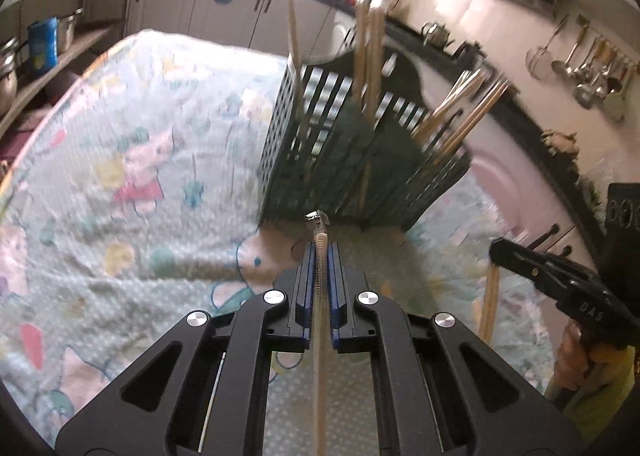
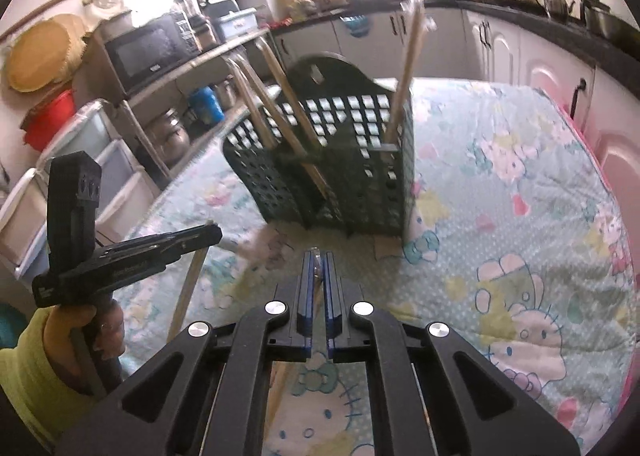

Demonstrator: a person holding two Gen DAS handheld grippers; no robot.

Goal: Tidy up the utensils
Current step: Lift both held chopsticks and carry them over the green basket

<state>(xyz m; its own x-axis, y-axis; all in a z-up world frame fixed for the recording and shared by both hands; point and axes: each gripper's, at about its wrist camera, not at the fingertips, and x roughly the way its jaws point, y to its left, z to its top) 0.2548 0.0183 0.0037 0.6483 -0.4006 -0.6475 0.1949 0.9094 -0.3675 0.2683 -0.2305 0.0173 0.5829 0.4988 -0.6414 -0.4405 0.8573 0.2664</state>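
Chopsticks stand in the dark slotted caddy [image 1: 360,152] on the cartoon-print cloth [image 1: 120,176]: one [image 1: 294,56] at its left, a pair [image 1: 370,52] in the middle, a leaning bunch [image 1: 460,112] at its right. So most are sorted, I judge. Two are left: the left gripper [image 1: 319,252] pinches one chopstick [image 1: 320,316] near the caddy, and the right gripper [image 2: 319,268] is clamped on another [image 2: 318,270], both raised but not yet dropped in.
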